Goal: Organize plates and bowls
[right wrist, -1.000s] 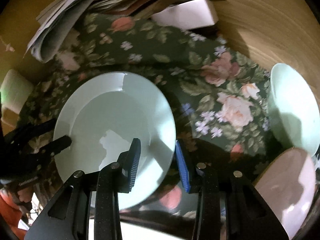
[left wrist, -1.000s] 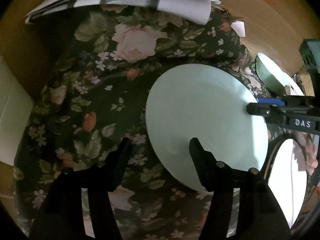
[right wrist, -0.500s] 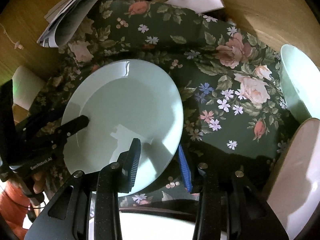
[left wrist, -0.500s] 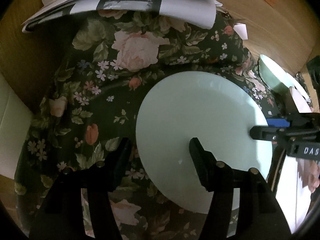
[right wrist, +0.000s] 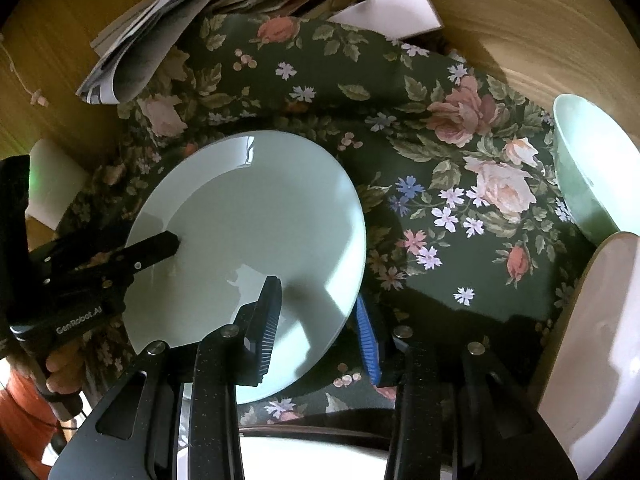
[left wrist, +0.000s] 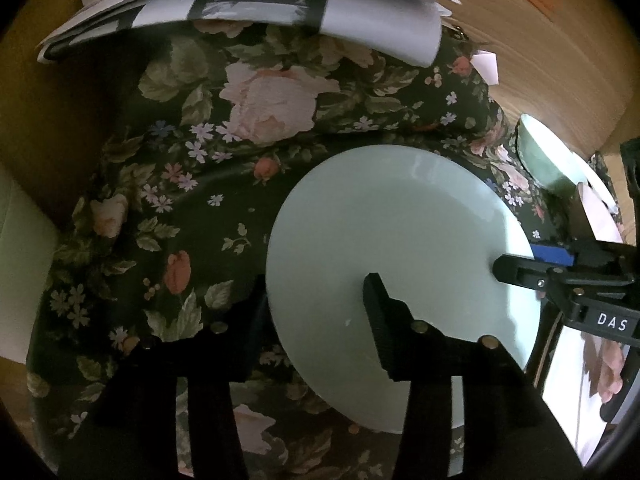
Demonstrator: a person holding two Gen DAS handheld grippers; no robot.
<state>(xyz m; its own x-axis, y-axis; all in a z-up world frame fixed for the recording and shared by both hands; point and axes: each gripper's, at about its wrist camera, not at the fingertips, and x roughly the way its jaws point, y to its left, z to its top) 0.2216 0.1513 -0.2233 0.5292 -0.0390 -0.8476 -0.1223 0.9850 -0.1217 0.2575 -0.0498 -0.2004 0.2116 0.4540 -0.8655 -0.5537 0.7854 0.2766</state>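
Observation:
A pale green plate [left wrist: 400, 256] [right wrist: 256, 232] hangs above the floral cloth [left wrist: 208, 184], held by both grippers at opposite rims. My left gripper [left wrist: 316, 312] straddles its near-left rim, one finger over and one under. My right gripper [right wrist: 320, 316] straddles the other rim, with a black finger [right wrist: 266, 320] over the plate and a blue pad [right wrist: 366, 340] beneath. The jaws look only partly closed, so the hold is unclear. A green bowl [right wrist: 592, 172] [left wrist: 544, 160] and a pink plate [right wrist: 596, 344] lie at the right.
A stack of papers and magazines [left wrist: 248, 0] [right wrist: 168, 40] lies at the cloth's far edge on the wooden table [right wrist: 520, 20]. A white block [left wrist: 20, 280] [right wrist: 52, 184] sits at the left. A white dish [right wrist: 312, 456] lies below the right gripper.
The plate has risen and tilted with both grippers at its rims. It has shifted slightly away from the white dish, and more floral cloth shows beneath it.

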